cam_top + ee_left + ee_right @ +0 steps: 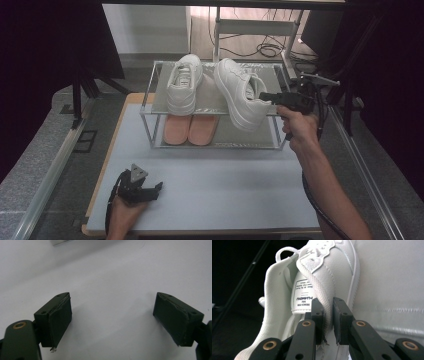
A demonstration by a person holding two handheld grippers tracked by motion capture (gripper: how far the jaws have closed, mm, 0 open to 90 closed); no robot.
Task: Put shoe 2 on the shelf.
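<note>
Now the right tool (265,96) grips a white sneaker (239,95), tilted, toe seemingly toward the rack's (150,107) back.

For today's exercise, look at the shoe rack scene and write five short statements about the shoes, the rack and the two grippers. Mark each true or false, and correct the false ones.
1. The right gripper has its jaws closed on the collar edge of a white sneaker. True.
2. The left gripper holds the other white sneaker. False: its jaws are open with nothing between them, low over the table.
3. A pair of pink slippers lies on the lower shelf of the rack. True.
4. The held sneaker lies flat on the top shelf. False: it is tilted, its heel end past the shelf's front edge.
5. Both sneakers are black. False: both are white.
</note>
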